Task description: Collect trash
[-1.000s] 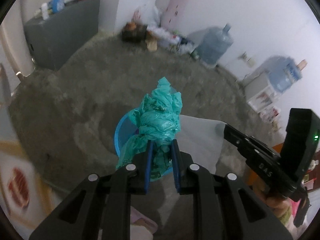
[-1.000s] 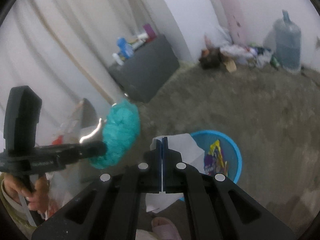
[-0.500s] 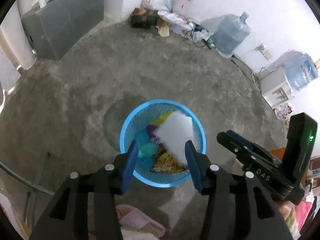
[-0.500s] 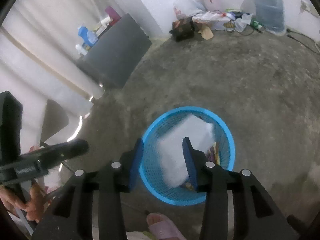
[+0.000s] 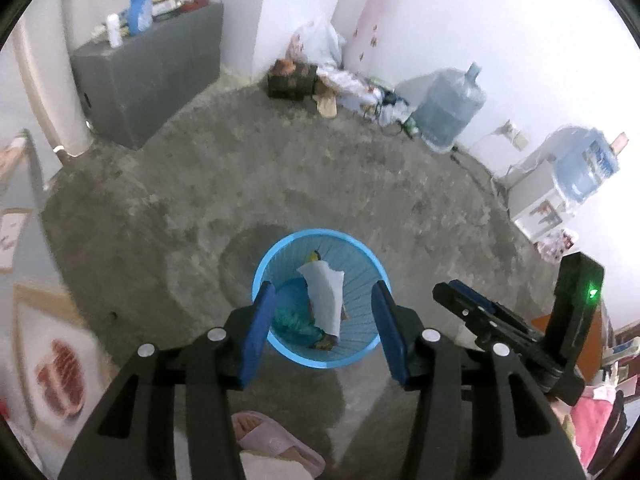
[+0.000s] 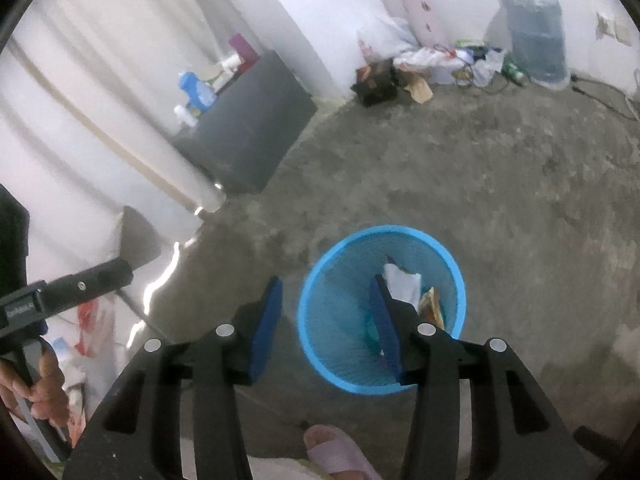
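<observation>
Both grippers empty over the basket!
Left gripper (image 5: 322, 322) and right gripper (image 6: 326, 320) gape wide; white paper (image 5: 325, 296) in blue basket (image 5: 260, 276), lower centre, looks light and floppy — pinch an edge.

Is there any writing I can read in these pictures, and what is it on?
No text reads clearly.
Left gripper: a white label on its body, seen from the right wrist, too blurred to read.
Blue bottle on the grey cabinet: label too small.
Water jug: blue label, blurred.

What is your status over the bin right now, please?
Both claws open and empty: left claw, right claw. White paper and teal bag inside the blue bin. Nothing in the way.
</observation>
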A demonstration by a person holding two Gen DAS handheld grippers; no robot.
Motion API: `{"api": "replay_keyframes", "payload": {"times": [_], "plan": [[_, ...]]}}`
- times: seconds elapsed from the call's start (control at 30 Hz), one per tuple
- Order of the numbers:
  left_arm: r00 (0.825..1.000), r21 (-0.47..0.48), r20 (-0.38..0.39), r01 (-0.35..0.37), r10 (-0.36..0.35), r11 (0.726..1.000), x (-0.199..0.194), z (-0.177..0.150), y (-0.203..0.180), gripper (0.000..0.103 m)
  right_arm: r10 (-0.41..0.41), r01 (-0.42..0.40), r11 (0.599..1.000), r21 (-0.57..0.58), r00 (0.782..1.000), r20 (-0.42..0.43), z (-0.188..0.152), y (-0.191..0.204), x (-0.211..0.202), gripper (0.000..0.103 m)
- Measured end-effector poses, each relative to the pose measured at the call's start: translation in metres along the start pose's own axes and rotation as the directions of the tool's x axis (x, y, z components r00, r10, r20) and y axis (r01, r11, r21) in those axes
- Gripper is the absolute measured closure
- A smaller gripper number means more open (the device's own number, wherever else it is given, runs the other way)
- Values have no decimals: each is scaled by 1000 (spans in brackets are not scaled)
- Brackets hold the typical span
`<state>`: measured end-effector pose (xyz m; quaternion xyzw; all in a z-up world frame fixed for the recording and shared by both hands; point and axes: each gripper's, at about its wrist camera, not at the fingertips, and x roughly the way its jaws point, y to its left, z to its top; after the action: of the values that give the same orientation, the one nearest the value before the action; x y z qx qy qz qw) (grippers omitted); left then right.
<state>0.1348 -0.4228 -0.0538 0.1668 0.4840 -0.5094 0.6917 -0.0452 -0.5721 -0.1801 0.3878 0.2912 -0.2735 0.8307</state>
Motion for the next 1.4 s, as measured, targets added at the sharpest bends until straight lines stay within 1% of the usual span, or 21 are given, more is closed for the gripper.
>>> {"api": "replay_keyframes", "payload": {"times": [0.17, 0.3, 0.43, 0.57, 0.6, 0.67, 0.77, 0.8, 0.87, 0.97, 1.0, 1.07, 1.1, 1.13, 1.17, 1.2, 1.23, 1.27, 1.3, 1.33, 1.4], "plan": [[997, -12, 76, 8, -7, 1000, -52, -20, -3, 54, 13, -12, 999, -51, 1000, 16, -5, 18, -26, 58], [989, -39, 148, 16, -10, 999, -99, -47, 2, 54, 27, -26, 995, -98, 1000, 7, -10, 37, -45, 58], [977, -77, 215, 18, -1, 997, -143, -79, 14, 54, 58, -55, 986, -156, 998, 17, -16, 63, -62, 58], [956, -110, 290, -17, 48, 994, -189, -117, 33, 54, 110, -104, 973, -204, 994, 17, -25, 93, -71, 58], [945, -124, 316, -47, 85, 991, -206, -131, 40, 54, 122, -116, 969, -218, 992, 14, -27, 100, -72, 58], [928, -146, 349, -83, 130, 986, -229, -152, 53, 54, 149, -144, 957, -250, 989, 1, -31, 117, -72, 58], [904, -203, 386, -113, 186, 973, -261, -185, 72, 54, 185, -187, 938, -292, 982, -34, -40, 143, -67, 58], [889, -241, 401, -129, 220, 962, -276, -202, 84, 54, 199, -205, 928, -311, 979, -50, -44, 156, -64, 58], [869, -291, 415, -154, 270, 944, -295, -223, 99, 54, 221, -235, 911, -340, 972, -81, -52, 175, -61, 58], [825, -387, 427, -203, 370, 899, -326, -264, 126, 54, 254, -284, 881, -378, 959, -129, -69, 205, -57, 58], [814, -405, 428, -214, 391, 889, -333, -274, 133, 54, 262, -299, 871, -391, 954, -146, -75, 216, -56, 58], [791, -444, 428, -238, 438, 864, -347, -294, 147, 54, 289, -343, 844, -412, 938, -191, -89, 241, -51, 58], [777, -470, 420, -256, 469, 845, -353, -304, 157, 54, 307, -371, 827, -421, 927, -215, -95, 253, -49, 58], [771, -482, 419, -260, 481, 837, -357, -311, 164, 54, 318, -390, 814, -430, 919, -231, -100, 262, -49, 58], [766, -494, 416, -262, 490, 829, -360, -317, 171, 54, 331, -411, 798, -441, 910, -249, -106, 273, -48, 59], [766, -514, 405, -261, 499, 817, -361, -323, 183, 54, 340, -427, 785, -449, 902, -265, -111, 282, -47, 59], [770, -524, 399, -255, 498, 813, -360, -328, 189, 54, 354, -453, 765, -458, 890, -288, -118, 294, -45, 59], [775, -536, 390, -249, 498, 807, -358, -332, 197, 54, 365, -472, 750, -464, 880, -304, -123, 305, -45, 59], [781, -557, 366, -252, 506, 791, -355, -335, 210, 54, 373, -489, 735, -470, 870, -321, -128, 312, -44, 59], [785, -561, 358, -252, 505, 789, -351, -337, 216, 54, 382, -511, 715, -476, 857, -347, -134, 324, -43, 60], [805, -567, 342, -236, 485, 790, -342, -341, 229, 54, 395, -540, 694, -475, 838, -376, -143, 339, -40, 60]]}}
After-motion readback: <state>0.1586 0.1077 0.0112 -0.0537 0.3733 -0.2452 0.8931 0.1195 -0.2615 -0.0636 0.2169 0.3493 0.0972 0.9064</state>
